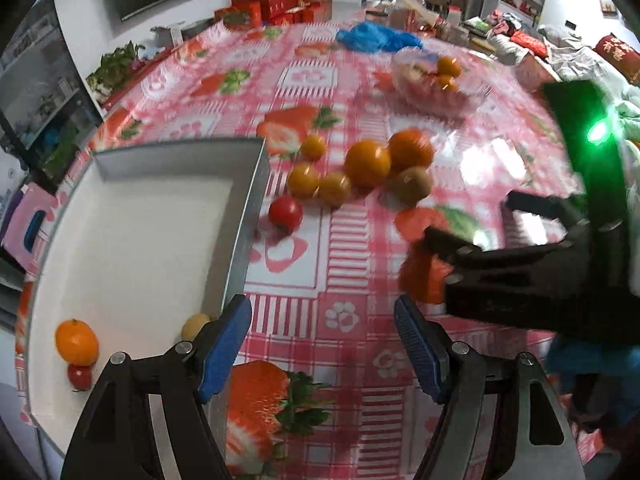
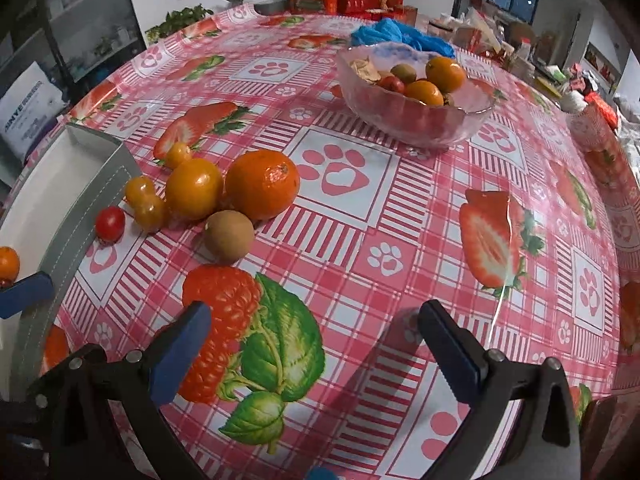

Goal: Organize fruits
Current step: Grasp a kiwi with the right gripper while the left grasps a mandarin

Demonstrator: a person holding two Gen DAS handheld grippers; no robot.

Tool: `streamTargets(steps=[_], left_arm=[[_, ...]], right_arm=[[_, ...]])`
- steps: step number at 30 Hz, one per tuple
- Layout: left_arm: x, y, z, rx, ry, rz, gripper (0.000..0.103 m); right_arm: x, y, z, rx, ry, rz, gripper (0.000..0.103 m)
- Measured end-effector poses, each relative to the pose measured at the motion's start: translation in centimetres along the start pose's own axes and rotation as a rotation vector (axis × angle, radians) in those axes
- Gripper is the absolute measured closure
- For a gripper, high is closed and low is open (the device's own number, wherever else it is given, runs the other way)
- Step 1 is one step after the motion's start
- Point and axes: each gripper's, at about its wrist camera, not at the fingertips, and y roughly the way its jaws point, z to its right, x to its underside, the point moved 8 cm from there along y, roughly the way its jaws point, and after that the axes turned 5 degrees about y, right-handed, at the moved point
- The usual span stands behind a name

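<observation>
both my tongs are empty, jaws apart. left gripper [image 1: 322, 340] hovers at the near right edge of the shallow white rectangular tray with grey rim [image 1: 248, 216]; right gripper [image 2: 314, 344] hangs over bare pink strawberry-print oilcloth [image 2: 400, 216], well apart from any fruit.

done so far, by my reading: only three pieces lie in the tray. a small orange mandarin [image 1: 77, 342] touches a red cherry tomato [image 1: 79, 377] at the near left; a yellowish fruit [image 1: 195, 326] sits by the right rim, half hidden behind my left finger.

left to do: a cluster just right of the tray. big orange tangerine [image 2: 262, 184], round yellow-orange citrus [image 2: 194, 189], brown kiwi [image 2: 229, 235], three small yellow tomatoes [image 2: 150, 212], one loose red cherry tomato [image 2: 110, 223] nearest the rim.

far right, a clear glass bowl [image 2: 416, 128] holds more oranges, a kiwi, something red. whether that gets emptied too, i cannot tell.

judgement: early, most fruit still out.
</observation>
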Motion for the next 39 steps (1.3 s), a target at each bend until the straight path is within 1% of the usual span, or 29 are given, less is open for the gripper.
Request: streamTargets(steps=[3,5,7,8,10,11,13,14,16,17,18,22,25,30,36,39], left_arm=[[-0.3,0.2,-0.1,-0.037,0.044,0.023,0.028],[-0.4,0.3,-0.2,-0.05,0.061,0.031,0.028],[-0.6,0.6,-0.6,-0.077,0.075,0.044,0.028],[-0.8,0.7,-0.8,-0.086,0.081,0.048,0.028],[-1.0,0.9,-1.2,-0.096,0.089,0.056,0.028],[-1.2,1.0,-1.6,-0.101,0.091,0.06,0.028],[-1.5,1.1,-1.9,-0.097,0.096,0.069,0.028],[-1.6,1.1,-1.9,-0.095,0.099,0.072,0.028],[-1.9,1.3,-2.0,-0.095,0.103,0.08,0.028],[-2.0,1.4,-1.9,-0.096,0.103,0.081,0.028],[-2.3,1.5,-1.9,-0.097,0.101,0.082,0.028],[-2.8,1.9,-1.5,-0.089,0.088,0.069,0.028],[-3.1,2.1,-1.0,-0.058,0.072,0.061,0.028],[-4.1,2.2,0.2,-0.058,0.091,0.071,0.028],[-6.7,2.3,2.1,-0.043,0.115,0.099,0.028],[-7.8,3.2,2.8,-0.047,0.135,0.087,0.028]], right_arm=[[-0.7,0.0,-0.9,-0.033,0.006,0.017,0.002],[-1.3,0.2,-1.7,-0.048,0.001,0.028,0.007],[-1.8,0.3,-2.4,-0.048,-0.016,0.037,0.016],[-2.1,0.4,-2.8,-0.047,-0.024,0.041,0.019],[-2.4,0.4,-3.5,-0.051,-0.033,0.047,0.028],[-2.6,0.4,-3.8,-0.052,-0.039,0.051,0.031],[-2.7,0.4,-4.1,-0.049,-0.044,0.058,0.042],[-2.7,0.3,-4.1,-0.05,-0.043,0.062,0.045],[-2.7,0.2,-4.0,-0.05,-0.038,0.072,0.067],[-2.8,0.1,-3.9,-0.066,-0.03,0.075,0.072],[-2.7,0.0,-3.7,-0.078,-0.021,0.074,0.074],[-2.4,-0.8,-2.7,-0.146,0.019,0.078,0.074],[-1.8,-1.8,-1.6,-0.165,0.037,0.089,0.074],[-0.8,-3.0,0.3,-0.185,0.085,0.095,0.074],[0.5,-4.1,1.6,-0.209,0.126,0.097,0.074],[0.9,-4.5,2.0,-0.218,0.14,0.095,0.074]])
